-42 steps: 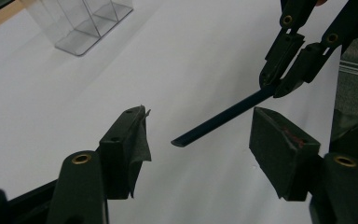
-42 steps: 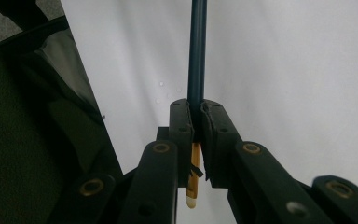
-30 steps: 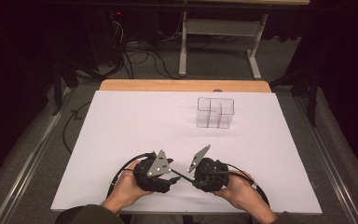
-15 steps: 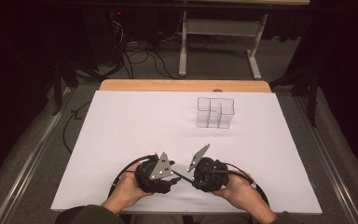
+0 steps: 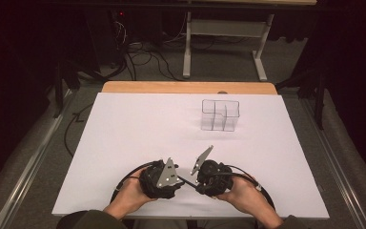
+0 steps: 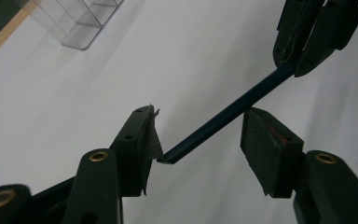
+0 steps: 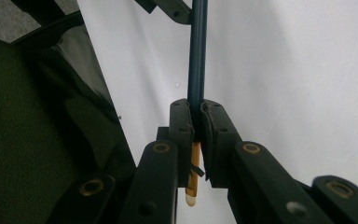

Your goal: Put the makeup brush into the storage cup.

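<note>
My right gripper point(image 5: 201, 183) is clamped on a dark blue pencil point(image 6: 223, 116) close to its sharpened wooden tip point(image 7: 192, 193), so the long shaft sticks out toward my left gripper point(image 6: 200, 140) near the front edge of the table point(image 5: 124, 133). The left jaws have just been moving and now stand apart around the blunt free end, not pressing it. I judge this a hand-over or a re-grip. The clear compartment box point(image 5: 220, 114) stands well apart, toward the far right corner.

Glossy dark-blue wooden pencil point(image 7: 197, 60), matt white table sheet point(image 5: 138, 129), clear plastic organizer point(image 5: 220, 114)
</note>
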Tool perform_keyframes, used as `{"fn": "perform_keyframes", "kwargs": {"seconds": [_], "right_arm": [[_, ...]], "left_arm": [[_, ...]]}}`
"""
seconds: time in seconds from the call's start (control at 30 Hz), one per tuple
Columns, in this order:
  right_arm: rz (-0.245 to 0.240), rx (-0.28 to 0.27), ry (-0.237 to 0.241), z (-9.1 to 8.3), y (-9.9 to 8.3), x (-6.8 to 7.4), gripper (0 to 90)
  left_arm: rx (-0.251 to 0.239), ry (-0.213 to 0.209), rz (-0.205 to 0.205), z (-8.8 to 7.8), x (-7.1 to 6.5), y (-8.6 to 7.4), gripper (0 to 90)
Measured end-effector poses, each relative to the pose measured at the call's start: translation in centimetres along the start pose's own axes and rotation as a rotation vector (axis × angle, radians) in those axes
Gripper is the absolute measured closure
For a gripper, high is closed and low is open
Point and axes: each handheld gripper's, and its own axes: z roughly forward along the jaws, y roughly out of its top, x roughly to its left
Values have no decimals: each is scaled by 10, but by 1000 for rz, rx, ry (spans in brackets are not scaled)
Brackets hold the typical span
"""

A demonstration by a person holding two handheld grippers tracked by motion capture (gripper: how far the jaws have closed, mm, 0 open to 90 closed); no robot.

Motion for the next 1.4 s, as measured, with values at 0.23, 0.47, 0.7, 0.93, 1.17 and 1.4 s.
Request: {"fn": "perform_keyframes", "kwargs": {"seconds": [0.23, 0.47, 0.7, 0.93, 1.17, 1.4], "right_arm": [[13, 10, 22, 3, 4, -2, 854], [19, 13, 34, 3, 6, -4, 854], [22, 5, 45, 3, 6, -5, 854], [30, 25, 57, 4, 7, -6, 854], [37, 18, 70, 5, 8, -7, 854], [34, 10, 67, 4, 8, -7, 854]], "left_arm": [[12, -1, 37, 1, -2, -3, 453], [15, 12, 42, 1, -1, -3, 467], [19, 16, 49, 1, -1, -2, 485], [13, 16, 76, 2, -4, -4, 443], [15, 20, 80, 2, -3, -4, 451], [14, 19, 78, 1, -2, -4, 479]]}}
